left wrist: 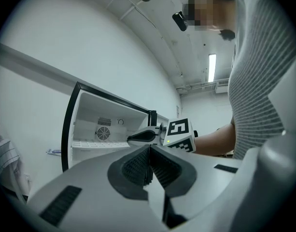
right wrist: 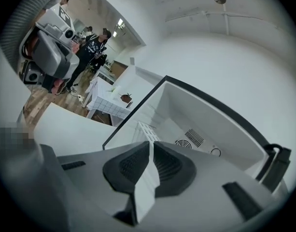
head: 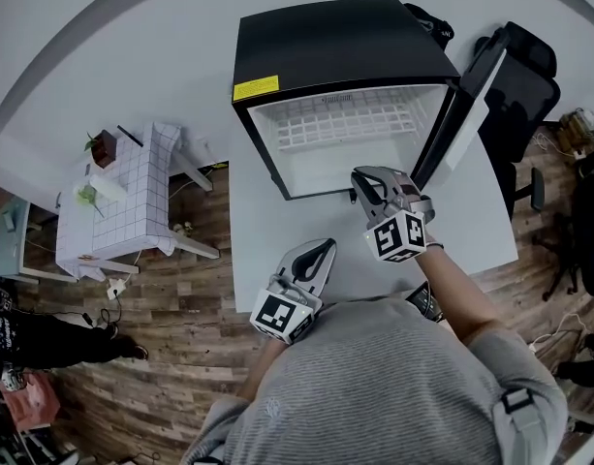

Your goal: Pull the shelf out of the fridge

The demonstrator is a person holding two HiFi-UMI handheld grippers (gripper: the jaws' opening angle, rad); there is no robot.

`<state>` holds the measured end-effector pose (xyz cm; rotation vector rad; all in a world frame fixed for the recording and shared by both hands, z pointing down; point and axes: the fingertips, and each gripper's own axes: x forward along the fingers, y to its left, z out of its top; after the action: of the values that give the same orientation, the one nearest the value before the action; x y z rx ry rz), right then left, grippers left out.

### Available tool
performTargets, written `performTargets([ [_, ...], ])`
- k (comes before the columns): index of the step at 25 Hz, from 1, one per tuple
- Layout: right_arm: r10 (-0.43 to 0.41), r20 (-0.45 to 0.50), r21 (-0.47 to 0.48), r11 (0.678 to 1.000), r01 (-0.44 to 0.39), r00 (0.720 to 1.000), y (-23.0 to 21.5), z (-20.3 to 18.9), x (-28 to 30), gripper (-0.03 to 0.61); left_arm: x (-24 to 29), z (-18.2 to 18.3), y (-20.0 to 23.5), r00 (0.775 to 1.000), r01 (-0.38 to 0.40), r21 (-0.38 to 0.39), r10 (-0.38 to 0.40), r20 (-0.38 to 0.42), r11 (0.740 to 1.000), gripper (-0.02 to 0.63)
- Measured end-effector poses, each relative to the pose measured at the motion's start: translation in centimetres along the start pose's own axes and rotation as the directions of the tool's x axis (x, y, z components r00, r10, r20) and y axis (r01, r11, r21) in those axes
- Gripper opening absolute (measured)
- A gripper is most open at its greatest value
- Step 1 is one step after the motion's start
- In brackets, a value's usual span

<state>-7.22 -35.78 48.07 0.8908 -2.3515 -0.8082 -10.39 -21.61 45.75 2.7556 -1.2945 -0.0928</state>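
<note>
- The fridge [head: 345, 56] stands on the white table [head: 263, 240], with its door [head: 471, 95] swung open on my right.
- The shelf [head: 347, 124], a white wire rack, sits fully seated inside the compartment, with nothing touching it. I judge this to be the approach step; the pull has not begun.
- My right gripper [head: 364, 180] hovers just before the opening, jaws together and holding nothing. Next it must open, reach the shelf's front edge and clamp on.
- My left gripper [head: 324, 250] hangs over the table nearer to me, jaws closed and empty.
</note>
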Motion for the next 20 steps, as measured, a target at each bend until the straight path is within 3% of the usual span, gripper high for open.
performTargets([
  [5, -0.008, -0.04, -0.175, 0.985, 0.001, 0.999, 0.8, 0.0, 1.2, 0.018, -0.3, -0.5, 0.7, 1.0, 0.008, -0.007, -0.008, -0.005, 1.0, 0.012],
  [7, 0.001, -0.06, -0.282, 0.959, -0.018, 0.998, 1.3, -0.1, 1.5, 0.026, -0.2, -0.7, 0.5, 1.0, 0.012, -0.018, -0.013, -0.008, 1.0, 0.012],
  [10, 0.025, -0.09, -0.418, 0.906, -0.061, 0.996, 1.8, -0.6, 2.0, 0.088, 0.2, -0.7, 0.2, 1.0, 0.02, -0.027, -0.02, -0.011, 0.999, 0.012],
  [15, 0.027, -0.109, -0.498, 0.864, -0.078, 0.994, 1.6, -1.3, 2.7, 0.107, 0.8, -0.5, 0.0, 1.0, 0.015, -0.03, -0.015, -0.001, 0.999, 0.012],
  [20, -0.06, -0.155, -0.593, 0.804, -0.044, 0.986, 0.0, -2.3, 4.0, 0.132, 1.0, -0.8, 0.1, 1.0, 0.012, -0.022, -0.012, -0.004, 1.0, 0.012],
])
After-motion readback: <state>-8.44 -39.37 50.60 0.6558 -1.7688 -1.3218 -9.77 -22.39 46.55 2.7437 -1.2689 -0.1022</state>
